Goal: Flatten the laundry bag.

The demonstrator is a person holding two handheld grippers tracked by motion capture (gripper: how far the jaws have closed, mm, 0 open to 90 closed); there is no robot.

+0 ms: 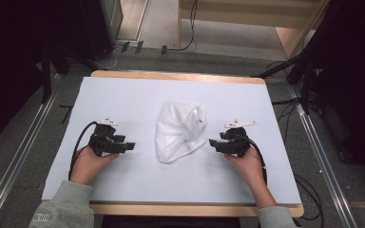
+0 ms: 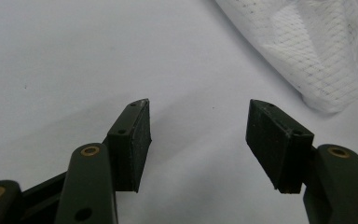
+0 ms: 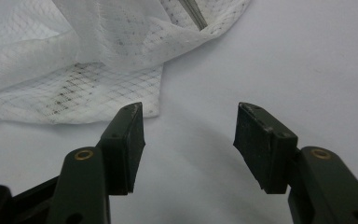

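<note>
Fig.: white mesh bag [image 1: 179, 130] lying crumpled at the centre of the white-covered table [image 1: 123, 95], w/ one claw to either side. Left claw [image 1: 129, 146] rests low on the table, held in the person's left hand [image 1: 89, 164], pointing toward the bag but set apart from it; in the left gripper view its jaws stand wide apart w/ nothing but bare table btwn them, and the bag's edge [image 2: 307, 51] lies up and to the right, beyond the tips. Right claw [image 1: 212, 142], held in the right hand [image 1: 247, 164], sits closer: in the right gripper view its jaws are likewise spread wide and empty, the bag's lower hem [image 3: 74, 88] lying just past one jaw tip, near but not clearly touching. A thin grey strip, prob. a zip or cord [image 3: 193, 13], shows in the folds at the top of that view; too little visible to say which. Status, as judged: the work on the bag looks to be at its outset, approx. nothing done, since the fabric is bunched and unevenly folded and neither claw has hold of it. Left to do: close in, grip the fabric at an edge on each side, then handle it as req'd.
</note>
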